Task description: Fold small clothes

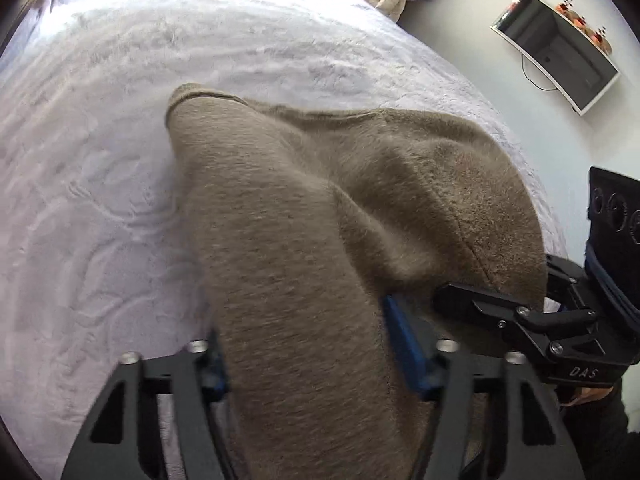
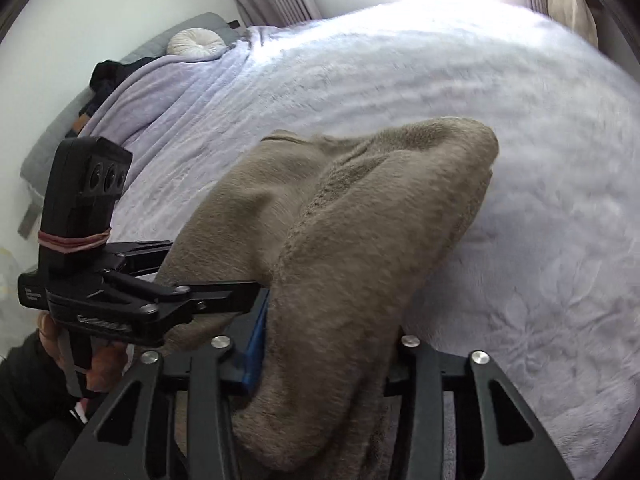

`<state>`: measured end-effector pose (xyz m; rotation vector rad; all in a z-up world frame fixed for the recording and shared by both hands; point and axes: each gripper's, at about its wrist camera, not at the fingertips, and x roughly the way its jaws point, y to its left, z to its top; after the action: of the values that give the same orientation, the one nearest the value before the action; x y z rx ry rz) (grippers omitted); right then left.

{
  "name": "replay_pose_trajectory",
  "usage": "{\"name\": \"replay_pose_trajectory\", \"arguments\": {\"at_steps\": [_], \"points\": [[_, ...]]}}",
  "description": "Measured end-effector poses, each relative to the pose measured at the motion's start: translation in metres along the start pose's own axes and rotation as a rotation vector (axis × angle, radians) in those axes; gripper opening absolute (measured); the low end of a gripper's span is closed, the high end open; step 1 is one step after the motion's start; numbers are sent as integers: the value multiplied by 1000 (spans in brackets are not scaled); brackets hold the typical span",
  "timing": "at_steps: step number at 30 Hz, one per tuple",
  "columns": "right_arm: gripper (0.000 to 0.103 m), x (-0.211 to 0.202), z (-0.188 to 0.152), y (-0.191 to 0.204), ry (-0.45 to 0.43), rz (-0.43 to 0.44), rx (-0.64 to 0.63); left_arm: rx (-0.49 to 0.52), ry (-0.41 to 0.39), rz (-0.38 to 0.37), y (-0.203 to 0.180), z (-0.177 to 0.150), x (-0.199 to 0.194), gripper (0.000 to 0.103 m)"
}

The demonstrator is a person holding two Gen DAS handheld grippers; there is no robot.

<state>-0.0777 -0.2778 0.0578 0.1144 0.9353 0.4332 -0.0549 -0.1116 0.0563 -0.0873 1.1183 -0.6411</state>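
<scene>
Lilac bed blanket (image 1: 100, 200); brown fleece garment (image 1: 288, 260) gripped.

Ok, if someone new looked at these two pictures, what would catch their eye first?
The fuzzy taupe garment, bunched and lifted off the pale lilac bedspread, fills the middle of both views. The left gripper and right gripper each pinch a fold of it, side by side near the bed's edge. A wall-mounted TV hangs at upper right.
</scene>
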Motion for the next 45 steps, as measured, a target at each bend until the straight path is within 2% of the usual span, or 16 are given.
{"name": "replay_pose_trajectory", "arguments": {"at_steps": [2, 8, 14, 20, 28, 34, 36, 37, 38, 40, 43, 45], "points": [[42, -7, 5, 19, -20, -28, -71, 35, -12, 21, -4, 3, -9, 47], [42, -23, 26, 62, -69, -46, -186, 29, -31, 27, 2, 15, -29, 45], [42, -16, 61, 81, -94, -23, -199, -1, -84, 73, 29, 42, -57, 45], [42, 10, 104, 98, -106, -2, -211, -28, -109, 126, 66, 76, -71, 45], [42, 86, 154, 69, -4, 49, -126, -107, -58, 141, 131, 117, -41, 45], [42, 129, 161, 43, 54, 53, -54, -145, -27, 113, 163, 116, -21, 45], [42, 135, 162, 32, 67, 69, -19, -155, -27, 95, 164, 110, -19, 52], [44, 138, 161, 26, 78, 74, -4, -164, -25, 96, 168, 110, -18, 65], [51, 143, 161, 20, 97, 79, 18, -170, -29, 119, 171, 107, -19, 82], [66, 147, 159, 7, 126, 54, 61, -183, -32, 159, 179, 104, -20, 94], [68, 139, 158, -3, 124, 8, 96, -217, -50, 145, 184, 97, -36, 94], [68, 121, 155, 5, 78, -62, 72, -204, -82, 205, 179, 93, -55, 94]]}}
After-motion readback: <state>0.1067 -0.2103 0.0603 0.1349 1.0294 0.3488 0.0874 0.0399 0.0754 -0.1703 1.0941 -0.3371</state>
